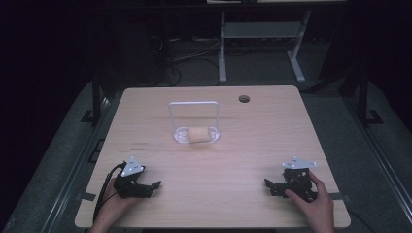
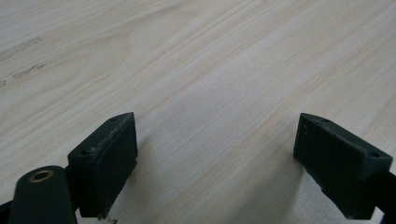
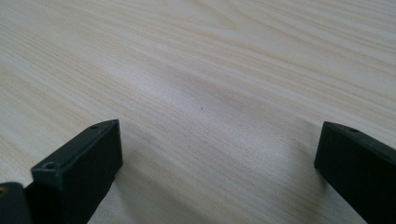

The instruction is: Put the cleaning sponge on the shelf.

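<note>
A clear plastic stand (image 1: 194,116) with a white upright frame sits at the middle of the wooden table (image 1: 145,107), and a tan bread-like piece (image 1: 198,134) lies on its base. My left gripper (image 1: 149,188) rests near the front left edge, held by a hand, its jaws wide apart over bare wood (image 2: 215,135). Held by the other hand, my right gripper (image 1: 272,187) lies near the front right edge, open too, with nothing between its fingers (image 3: 79,163). Both grippers are well in front of the stand.
A round cable hole (image 1: 244,99) is in the table's far right part. Behind the table stand white desk legs (image 1: 222,48) and cables on a dark floor. Faint marks (image 1: 141,144) show on the wood left of the stand.
</note>
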